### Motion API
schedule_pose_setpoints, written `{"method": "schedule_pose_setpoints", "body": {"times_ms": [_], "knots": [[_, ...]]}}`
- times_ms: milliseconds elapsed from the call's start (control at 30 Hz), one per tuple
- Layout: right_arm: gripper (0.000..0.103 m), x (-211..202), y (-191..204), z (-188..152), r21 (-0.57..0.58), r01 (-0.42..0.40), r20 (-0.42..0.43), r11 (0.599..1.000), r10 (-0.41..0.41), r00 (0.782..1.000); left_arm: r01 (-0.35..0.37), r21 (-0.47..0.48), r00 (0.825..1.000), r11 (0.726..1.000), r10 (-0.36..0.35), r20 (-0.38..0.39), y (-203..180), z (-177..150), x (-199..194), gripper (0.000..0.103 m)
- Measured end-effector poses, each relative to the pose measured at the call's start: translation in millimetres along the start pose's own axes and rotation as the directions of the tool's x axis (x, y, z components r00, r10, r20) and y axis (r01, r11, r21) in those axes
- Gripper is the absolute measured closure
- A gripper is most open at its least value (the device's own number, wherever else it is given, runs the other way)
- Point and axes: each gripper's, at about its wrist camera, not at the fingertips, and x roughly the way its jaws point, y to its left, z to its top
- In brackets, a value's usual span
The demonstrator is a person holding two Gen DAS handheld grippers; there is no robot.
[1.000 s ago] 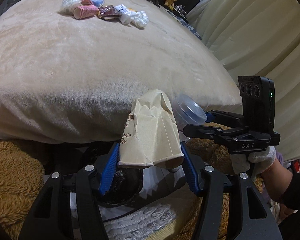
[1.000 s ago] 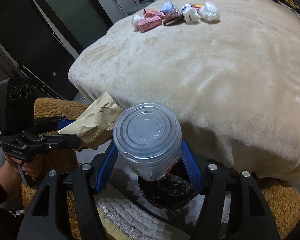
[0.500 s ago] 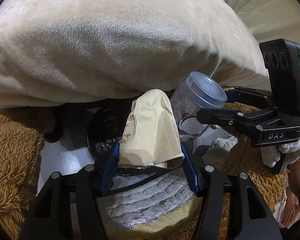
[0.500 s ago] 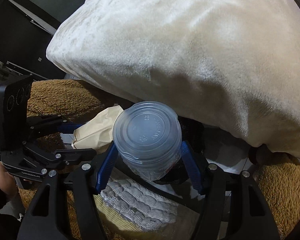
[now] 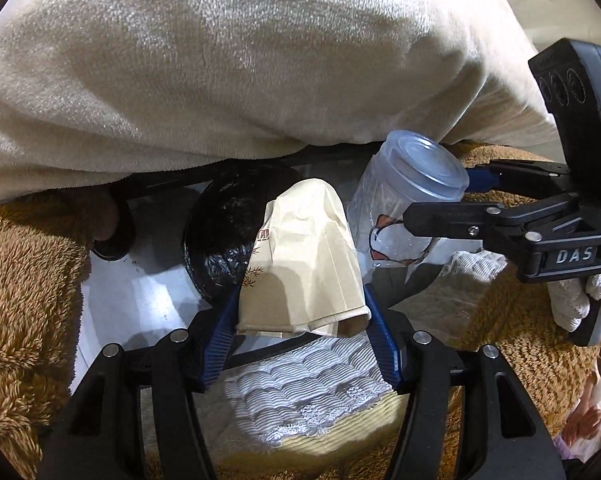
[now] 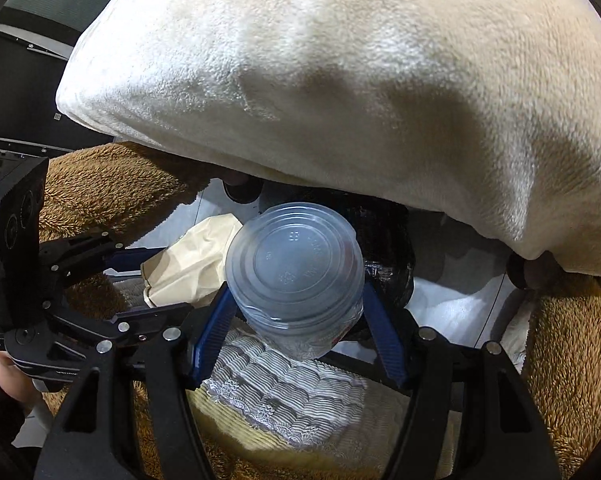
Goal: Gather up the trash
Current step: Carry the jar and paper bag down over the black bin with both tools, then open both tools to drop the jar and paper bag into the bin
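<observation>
Bedroom floor at the foot of a bed: a cream plush blanket overhangs at the far side, brown fleece lies left and right, and a black-lined trash bin sits just below the blanket edge. The crumpled paper cup is seen between the blue pads of the left gripper, just near-right of the bin mouth; the jaws are opening about halfway, the cup not yet dropped. The clear plastic lidded cup is gripped by the right gripper at about half width, held over the bin's near edge. Both items are judged brought to the bin but not yet inside; release is left. Readable writing: "DAS" on the right gripper body; moulded lid text and the paper cup print are illegible.
</observation>
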Motion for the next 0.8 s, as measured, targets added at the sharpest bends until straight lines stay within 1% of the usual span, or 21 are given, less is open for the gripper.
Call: {"method": "schedule_pose_setpoints", "body": {"times_ms": [67,100,167,200,600,800], "knots": [[0.036,0.6,0.6,1.0,0.008,-0.009,-0.003,1.0,0.009,1.0,-0.01,0.007,1.0,1.0,0.01,-0.003,-1.2,-0.6,1.8,0.04],[0.034,1.0,0.5,1.4,0.013,-0.006,-0.002,1.0,0.006,1.0,-0.017,0.009,1.0,1.0,0.017,-0.001,-1.4,-0.8,1.8,0.036],[0.026,-0.5,-1.2,1.8,0.028,-0.016,0.002,0.999,0.016,1.0,-0.021,0.006,1.0,1.0,0.021,0.002,-2.9,-0.4,-1.2,0.03],[0.025,-1.9,-3.7,2.0,0.035,-0.024,0.003,0.999,0.023,1.0,-0.018,0.002,1.0,1.0,0.018,0.004,-2.1,-0.2,-2.1,0.03],[0.025,-8.1,-1.1,3.4,0.021,-0.016,0.036,1.0,0.016,0.999,-0.004,-0.009,0.999,1.0,0.004,0.033,1.6,0.9,-11.7,0.03],[0.025,-14.9,3.4,2.0,-0.005,-0.021,0.074,1.0,0.022,0.997,0.003,-0.021,0.997,1.0,-0.002,0.076,4.0,0.8,-20.4,0.03]]}}
